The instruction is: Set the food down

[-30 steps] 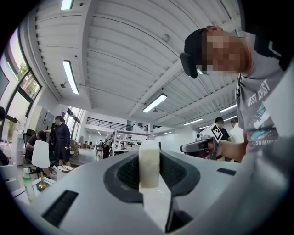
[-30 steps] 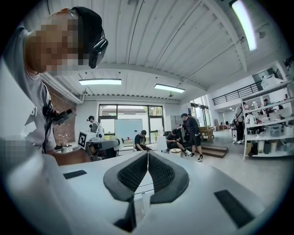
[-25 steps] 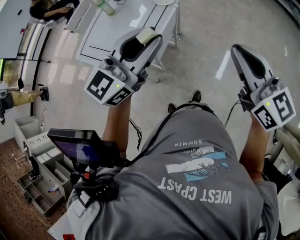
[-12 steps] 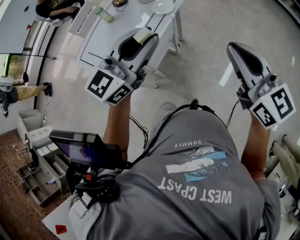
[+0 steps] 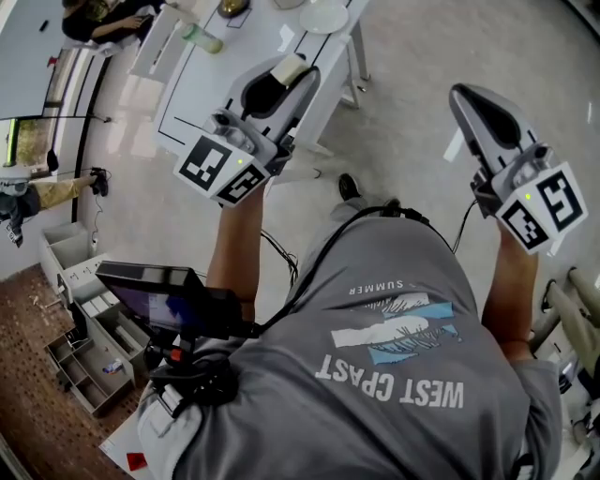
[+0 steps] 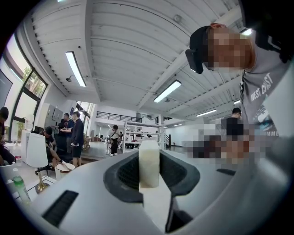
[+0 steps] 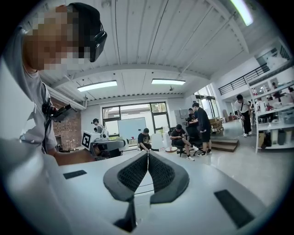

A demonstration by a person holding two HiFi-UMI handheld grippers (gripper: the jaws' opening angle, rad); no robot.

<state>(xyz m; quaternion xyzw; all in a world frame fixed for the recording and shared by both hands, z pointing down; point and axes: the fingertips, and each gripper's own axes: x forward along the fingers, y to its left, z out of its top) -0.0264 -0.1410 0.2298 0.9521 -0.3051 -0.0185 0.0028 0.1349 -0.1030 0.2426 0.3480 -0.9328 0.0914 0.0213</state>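
left gripper point(image 5: 284, 77): pinches pale cream block of food point(image 6: 149, 161) | right gripper point(image 7: 147, 160): jaws pressed together, empty | food not yet down on white table point(image 5: 202, 86)

The white table point(image 5: 211, 89) draws nearer beneath the left gripper point(image 5: 283, 77) and its food block point(image 5: 289, 67). A plate point(image 5: 323, 16) appears at the table's far end, and a shoe point(image 5: 349, 186) steps forward.

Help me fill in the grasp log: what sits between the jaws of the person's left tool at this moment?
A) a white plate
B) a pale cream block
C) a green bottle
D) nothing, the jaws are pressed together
B: the left gripper view shows the left tool shut on a pale cream block standing upright between its dark pads. The right tool is the one with its jaws pressed together and empty.
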